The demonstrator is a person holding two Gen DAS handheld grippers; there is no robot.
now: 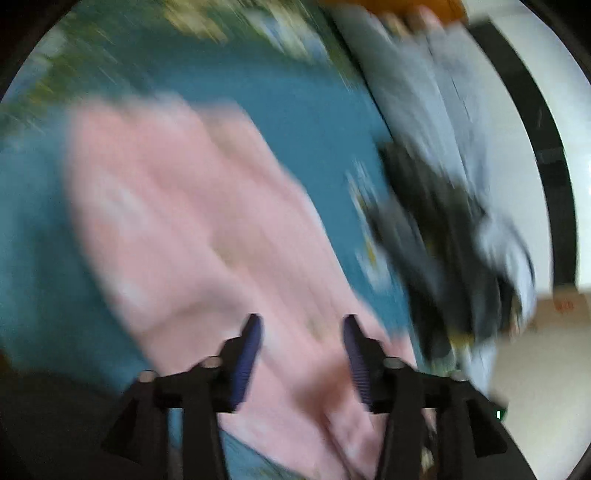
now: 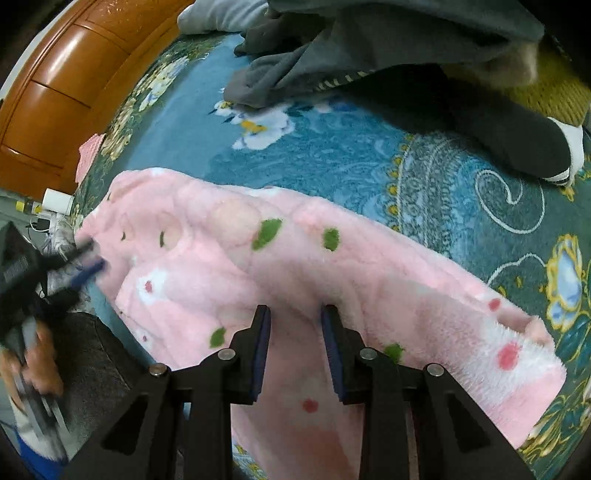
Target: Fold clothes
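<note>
Pink fleece garment (image 2: 295, 266) lies flat on the blue bedspread (image 2: 369, 155). Right gripper (image 2: 295, 314) and left gripper (image 1: 301, 325) both gape, empty. Left view blurred, probably mid-swing. Pinch matching edge corners, fold evenly.

Under my tongs spreads a teal blanket (image 2: 332, 155) patterned with pale flowers and paisley curls; it covers the surface everything rests on. Directly on it lies a pink fleece garment (image 2: 229, 266) with green and red spots, stretched across the near part, one end reaching the left edge of the cover. Farther back a heap of dark grey clothes (image 2: 332, 55) sits on the same cover, well apart from the pink piece, with a pale grey item (image 2: 221, 16) beside it. My left view is blurred: pink fleece garment (image 1: 177, 206) on the teal blanket (image 1: 303, 110), darker clothes (image 1: 443, 236) at the right.
</note>
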